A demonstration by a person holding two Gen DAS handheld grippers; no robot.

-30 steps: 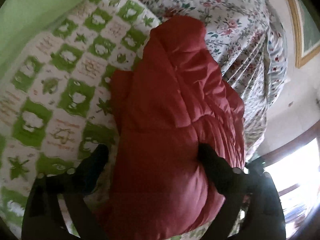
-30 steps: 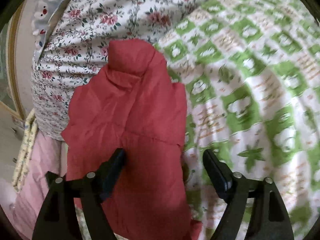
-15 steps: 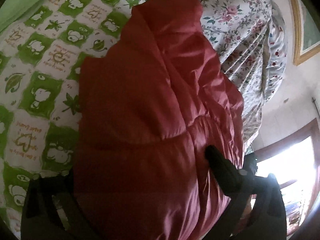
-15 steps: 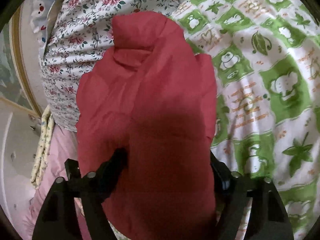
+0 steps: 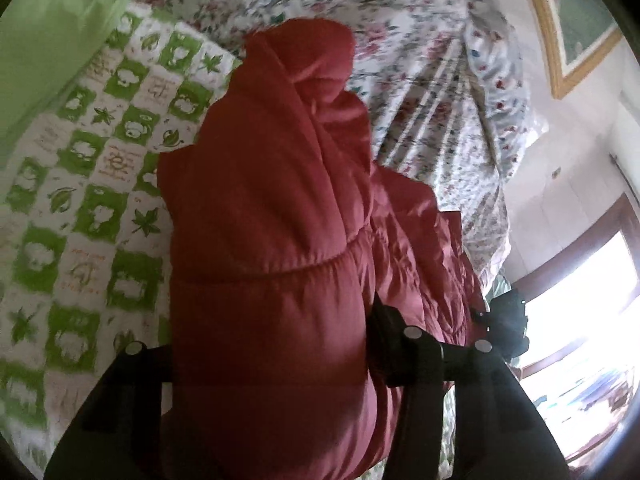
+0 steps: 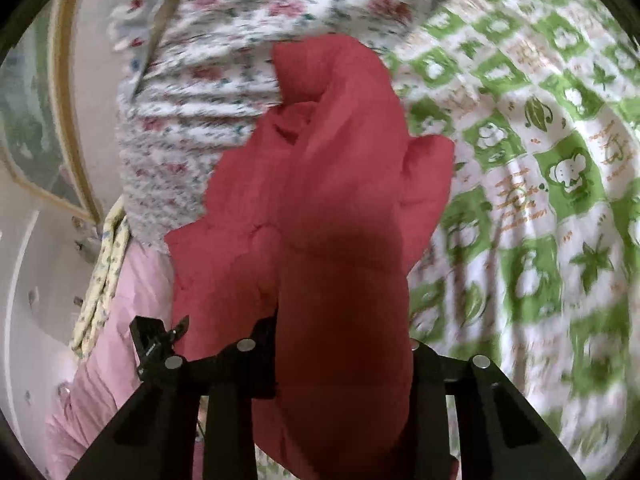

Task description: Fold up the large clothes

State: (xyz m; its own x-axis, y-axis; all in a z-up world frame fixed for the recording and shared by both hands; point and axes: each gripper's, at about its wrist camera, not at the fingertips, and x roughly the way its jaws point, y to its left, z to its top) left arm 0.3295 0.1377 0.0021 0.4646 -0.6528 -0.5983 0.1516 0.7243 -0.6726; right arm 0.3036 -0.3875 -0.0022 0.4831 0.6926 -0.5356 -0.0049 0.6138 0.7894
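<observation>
Looking along your two grippers, you see a bed spread with a white-and-green checked quilt (image 5: 84, 216) printed with leaves and small animals, and behind it a heaped floral duvet (image 5: 432, 80) in white with pink roses. A plain green pillow (image 5: 44, 56) lies at the far left in the left view; a gold-framed picture (image 5: 576, 24) hangs on the pale wall, and a bright window (image 5: 580, 320) glows at the right. In the right view some pink bedding (image 6: 116, 356) hangs down the bed's side. The red puffer jacket (image 5: 272, 240) lies bunched on the quilt with its far end against the duvet, its near end gathered up between your tools. Your left gripper (image 5: 264, 344) tilts downward and its fingers have just been closing; they now clamp a thick fold of the jacket. Your right gripper (image 6: 340, 340) points down likewise, its fingers also just closed in, pinching the jacket's near edge, which hides both tips.
</observation>
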